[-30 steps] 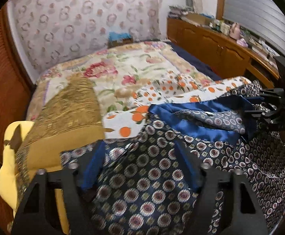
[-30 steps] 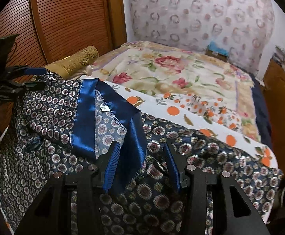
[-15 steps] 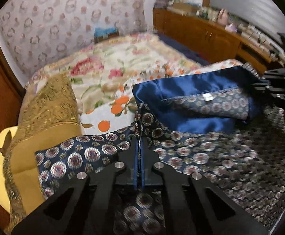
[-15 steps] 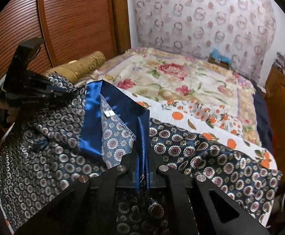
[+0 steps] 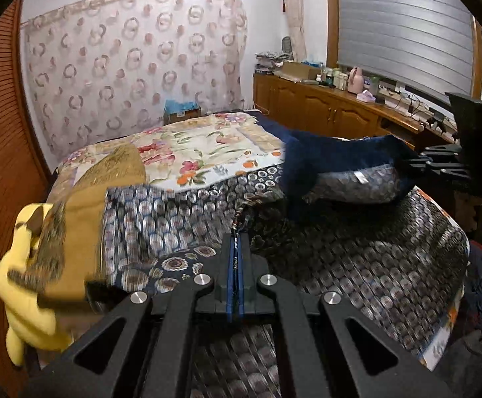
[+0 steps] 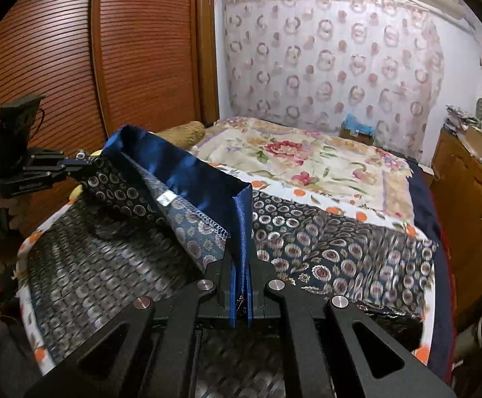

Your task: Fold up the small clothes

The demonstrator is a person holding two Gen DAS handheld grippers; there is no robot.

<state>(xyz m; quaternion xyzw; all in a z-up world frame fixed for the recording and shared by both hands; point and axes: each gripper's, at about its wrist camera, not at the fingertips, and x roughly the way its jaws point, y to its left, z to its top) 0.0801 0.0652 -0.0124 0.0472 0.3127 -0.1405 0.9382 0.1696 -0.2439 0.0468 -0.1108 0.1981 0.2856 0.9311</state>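
A dark navy garment (image 5: 357, 248) printed with round medallions, with a shiny blue waistband (image 6: 187, 169), hangs stretched between my two grippers above the bed. In the left wrist view my left gripper (image 5: 236, 240) is shut on the patterned edge of one waistband end. My right gripper (image 5: 403, 164) shows at the right, clamped on the other end. In the right wrist view my right gripper (image 6: 241, 263) is shut on the blue band's fold. My left gripper (image 6: 86, 164) holds the far corner at the left. The rest of the garment (image 6: 333, 252) drapes blurred over the bed.
The bed carries a floral quilt (image 5: 201, 146) and an orange-dotted sheet (image 6: 307, 195). A gold bolster (image 5: 108, 172) and a yellow soft item (image 5: 25, 282) lie at its left. A cluttered wooden cabinet (image 5: 323, 109) runs along the right. Slatted wooden doors (image 6: 108, 66) stand at the left.
Both grippers went from open around the waistband to shut on it. They then drew back and apart, lifting the band taut off the bed.
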